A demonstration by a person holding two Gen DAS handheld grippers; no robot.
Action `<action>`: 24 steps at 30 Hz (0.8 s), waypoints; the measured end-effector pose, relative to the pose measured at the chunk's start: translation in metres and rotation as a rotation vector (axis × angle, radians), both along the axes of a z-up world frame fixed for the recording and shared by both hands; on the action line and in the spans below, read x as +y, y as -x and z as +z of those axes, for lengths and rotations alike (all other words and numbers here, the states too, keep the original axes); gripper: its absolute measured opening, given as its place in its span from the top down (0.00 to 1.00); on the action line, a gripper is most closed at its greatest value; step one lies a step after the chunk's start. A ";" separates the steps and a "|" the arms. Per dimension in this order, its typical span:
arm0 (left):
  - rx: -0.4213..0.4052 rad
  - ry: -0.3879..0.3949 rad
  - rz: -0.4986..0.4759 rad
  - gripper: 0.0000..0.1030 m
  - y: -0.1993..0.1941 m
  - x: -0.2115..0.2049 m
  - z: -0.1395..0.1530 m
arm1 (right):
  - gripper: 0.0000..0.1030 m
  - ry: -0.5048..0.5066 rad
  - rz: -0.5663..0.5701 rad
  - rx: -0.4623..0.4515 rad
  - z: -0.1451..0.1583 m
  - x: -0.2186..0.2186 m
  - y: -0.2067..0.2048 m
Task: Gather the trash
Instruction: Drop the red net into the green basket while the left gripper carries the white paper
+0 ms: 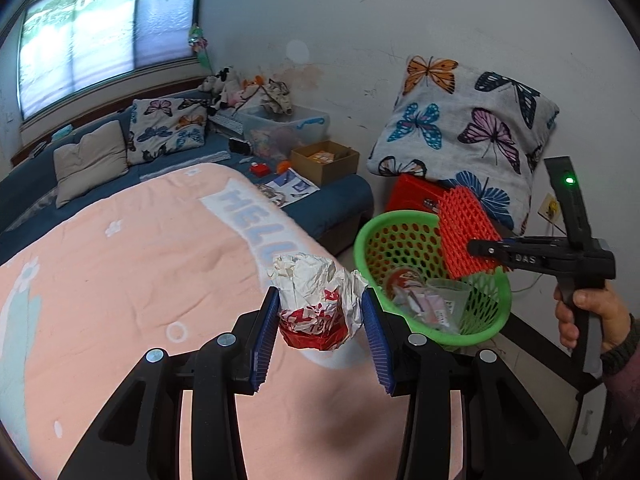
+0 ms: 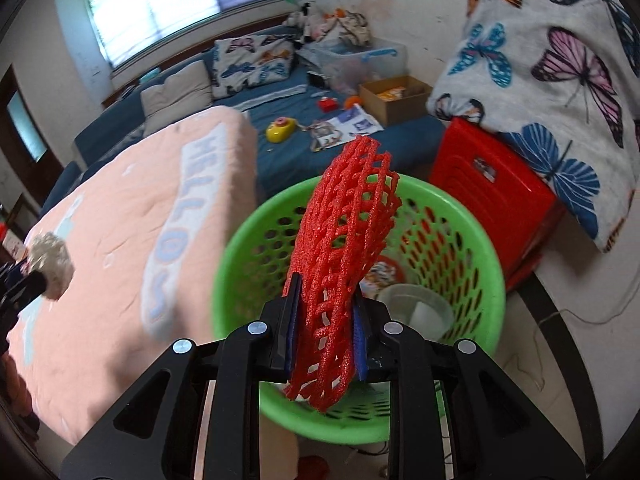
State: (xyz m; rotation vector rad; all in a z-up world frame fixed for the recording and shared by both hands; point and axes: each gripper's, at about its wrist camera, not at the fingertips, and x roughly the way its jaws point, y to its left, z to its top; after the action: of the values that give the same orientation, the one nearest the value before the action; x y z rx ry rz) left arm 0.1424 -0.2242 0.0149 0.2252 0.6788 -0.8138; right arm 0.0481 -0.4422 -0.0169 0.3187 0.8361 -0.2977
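Now the right hand-held gripper (image 2: 324, 320) pinches the red foam net (image 2: 344, 232) over the green basket (image 2: 224, 264), light, squashy stuff. Left hand-held gripper (image 1: 320, 332) clamps a crumpled paper wrapper (image 1: 316, 296) above the bed (image 1: 120, 260), soft and weightless, held mid-wad.

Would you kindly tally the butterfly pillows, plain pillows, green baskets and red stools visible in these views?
Butterfly pillows: 2
Plain beige pillows: 1
Green baskets: 1
Red stools: 1
Total: 5
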 end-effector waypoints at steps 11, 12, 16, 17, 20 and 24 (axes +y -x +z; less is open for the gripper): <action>0.014 -0.015 -0.037 0.61 0.003 -0.030 -0.004 | 0.47 -0.018 -0.042 0.004 -0.014 -0.029 0.000; 0.020 -0.015 -0.042 0.61 0.002 -0.033 -0.005 | 0.45 -0.021 -0.044 0.003 -0.015 -0.031 0.002; 0.025 -0.018 -0.054 0.61 0.004 -0.045 -0.007 | 0.39 -0.020 -0.049 -0.001 -0.014 -0.035 0.004; 0.025 -0.019 -0.057 0.61 0.004 -0.047 -0.007 | 0.38 -0.021 -0.050 -0.003 -0.014 -0.036 0.005; 0.032 -0.021 -0.066 0.61 0.005 -0.055 -0.009 | 0.36 -0.019 -0.054 -0.008 -0.013 -0.039 0.008; 0.036 -0.026 -0.080 0.61 0.005 -0.066 -0.010 | 0.33 -0.016 -0.055 -0.013 -0.009 -0.041 0.012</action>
State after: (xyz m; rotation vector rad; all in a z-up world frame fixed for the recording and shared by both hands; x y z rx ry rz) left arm 0.1370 -0.2903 0.0046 0.2633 0.7178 -0.8881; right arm 0.0356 -0.4832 -0.0264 0.3589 0.8188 -0.3399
